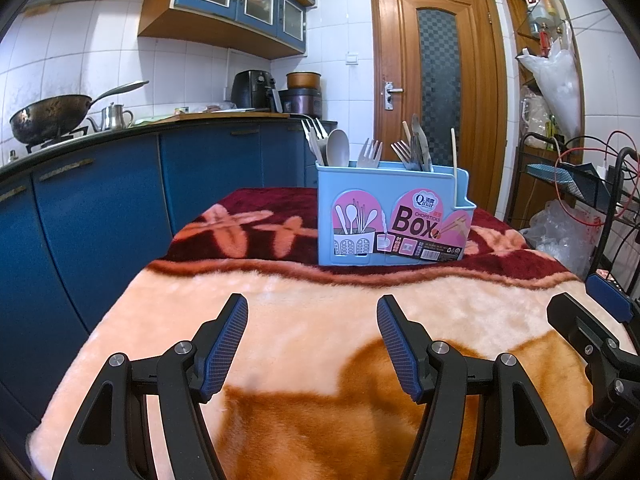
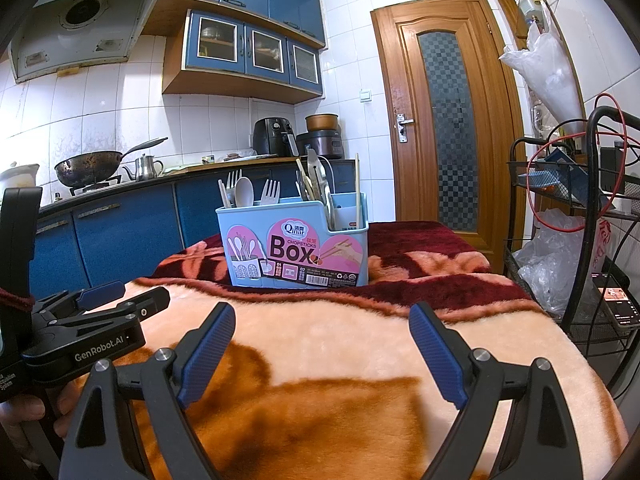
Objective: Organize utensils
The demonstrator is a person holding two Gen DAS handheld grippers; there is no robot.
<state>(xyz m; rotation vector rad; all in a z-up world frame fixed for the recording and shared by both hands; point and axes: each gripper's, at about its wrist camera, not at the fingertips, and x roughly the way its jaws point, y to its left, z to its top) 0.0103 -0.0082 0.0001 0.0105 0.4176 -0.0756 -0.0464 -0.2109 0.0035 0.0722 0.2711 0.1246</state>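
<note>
A light blue utensil box (image 1: 394,216) with a pink "Box" label stands upright on the far part of a blanket-covered table (image 1: 304,320); it also shows in the right wrist view (image 2: 296,246). It holds forks (image 1: 370,152), a white spoon (image 1: 338,148), knives and a chopstick (image 1: 454,160), all upright. My left gripper (image 1: 312,308) is open and empty, low over the near blanket. My right gripper (image 2: 322,316) is open and empty beside it; its body shows in the left wrist view (image 1: 592,340).
Blue kitchen cabinets (image 1: 100,208) run along the left with a wok (image 1: 48,114) and kettle on the counter. A wooden door (image 1: 436,84) is behind the box. A black wire rack (image 2: 580,240) with bags and red cables stands at the right.
</note>
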